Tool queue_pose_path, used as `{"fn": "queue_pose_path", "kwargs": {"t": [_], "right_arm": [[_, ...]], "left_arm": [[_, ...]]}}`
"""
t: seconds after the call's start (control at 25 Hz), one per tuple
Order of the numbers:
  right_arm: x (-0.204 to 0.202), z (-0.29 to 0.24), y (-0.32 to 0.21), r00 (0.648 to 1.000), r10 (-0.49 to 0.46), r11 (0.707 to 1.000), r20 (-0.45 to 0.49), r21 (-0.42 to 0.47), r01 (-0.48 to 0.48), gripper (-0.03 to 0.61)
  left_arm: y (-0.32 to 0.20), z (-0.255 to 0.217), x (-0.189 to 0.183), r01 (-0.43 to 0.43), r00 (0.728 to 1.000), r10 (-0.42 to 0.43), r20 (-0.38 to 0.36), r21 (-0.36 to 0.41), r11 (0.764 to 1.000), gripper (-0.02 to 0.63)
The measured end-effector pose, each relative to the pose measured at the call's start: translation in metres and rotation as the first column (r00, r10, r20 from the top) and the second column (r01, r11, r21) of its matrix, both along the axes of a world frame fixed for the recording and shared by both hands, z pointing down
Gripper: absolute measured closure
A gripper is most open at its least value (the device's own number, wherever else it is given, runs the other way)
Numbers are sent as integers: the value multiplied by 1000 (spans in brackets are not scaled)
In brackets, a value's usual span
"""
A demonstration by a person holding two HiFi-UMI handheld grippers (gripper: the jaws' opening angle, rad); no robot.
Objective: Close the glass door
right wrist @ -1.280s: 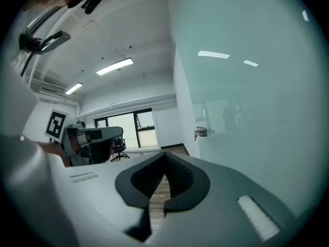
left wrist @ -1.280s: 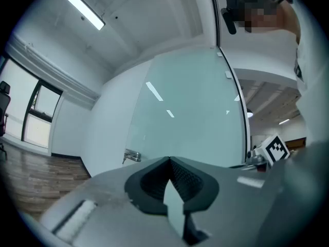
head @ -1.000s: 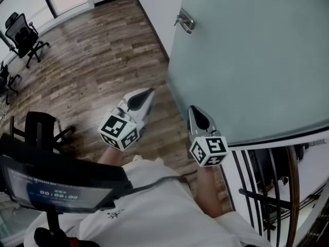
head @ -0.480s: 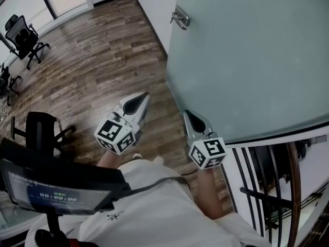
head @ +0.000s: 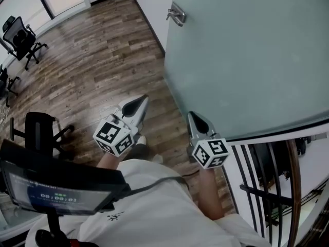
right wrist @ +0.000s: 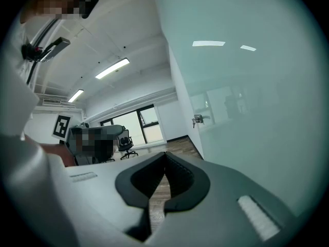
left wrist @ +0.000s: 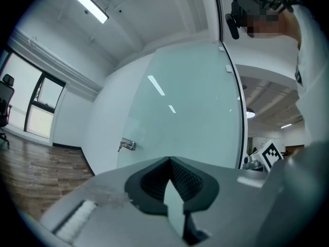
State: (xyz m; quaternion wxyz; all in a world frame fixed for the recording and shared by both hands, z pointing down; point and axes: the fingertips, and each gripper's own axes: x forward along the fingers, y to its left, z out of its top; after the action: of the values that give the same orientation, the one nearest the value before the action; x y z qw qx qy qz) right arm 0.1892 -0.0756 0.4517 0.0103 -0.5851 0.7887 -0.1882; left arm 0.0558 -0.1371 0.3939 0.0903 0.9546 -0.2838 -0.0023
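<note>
The frosted glass door (head: 247, 50) fills the upper right of the head view, with its metal lever handle (head: 176, 15) near its far edge. My left gripper (head: 145, 98) hovers over the wooden floor, left of the door's near edge, jaws shut and empty. My right gripper (head: 190, 113) is close beside the lower part of the glass, also shut and empty; whether it touches the glass I cannot tell. In the left gripper view the door (left wrist: 185, 112) and handle (left wrist: 127, 145) lie ahead of the gripper (left wrist: 168, 159). In the right gripper view the door (right wrist: 247, 96) runs along the right of the gripper (right wrist: 165, 154).
A black railing (head: 267, 189) stands at the lower right, behind the door's near edge. A black chair (head: 43, 130) is at the person's left, and office chairs (head: 20, 32) stand far left. Wooden floor (head: 92, 60) stretches ahead to a white wall.
Both grippers have sunk a little and drawn back toward the person. The door handle sits slightly farther up and left in the head view.
</note>
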Motion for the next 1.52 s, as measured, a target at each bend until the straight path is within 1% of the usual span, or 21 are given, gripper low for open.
{"fn": "queue_pose_path", "kwargs": {"t": [0.16,0.28,0.4,0.6,0.84,1.04,1.16,1.32,1.52], "right_arm": [[-3,4,-15,1000,-15,1000,-13,-13,15,569],[-3,2,-35,999,-21,1000,-38,-8,20,569],[3,1,-59,999,-8,1000,-50,-9,8,569],[4,-6,-107,998,10,1000,-65,-12,-10,569],[6,-18,-169,996,35,999,-78,0,-35,569],[8,-15,-203,994,68,997,-87,-20,-70,569],[7,-11,-224,991,79,996,-109,-34,-83,569],[2,-9,-253,987,73,996,-145,-44,-80,569],[-2,-3,-282,988,64,995,-144,-61,-73,569]], "left_arm": [[-15,4,2,-16,999,16,-31,-19,1000,609],[-39,10,3,-18,999,17,-29,-29,999,609],[-64,13,10,-34,999,34,-21,-24,999,609],[-116,3,15,-57,998,57,-31,-6,998,609],[-179,-5,26,-110,993,110,-41,2,994,609],[-220,-6,28,-142,989,142,-45,4,990,609],[-244,-4,27,-151,987,151,-56,-2,988,609],[-275,-3,26,-160,985,160,-62,-5,987,609],[-304,4,28,-169,984,168,-50,-16,985,610]]}}
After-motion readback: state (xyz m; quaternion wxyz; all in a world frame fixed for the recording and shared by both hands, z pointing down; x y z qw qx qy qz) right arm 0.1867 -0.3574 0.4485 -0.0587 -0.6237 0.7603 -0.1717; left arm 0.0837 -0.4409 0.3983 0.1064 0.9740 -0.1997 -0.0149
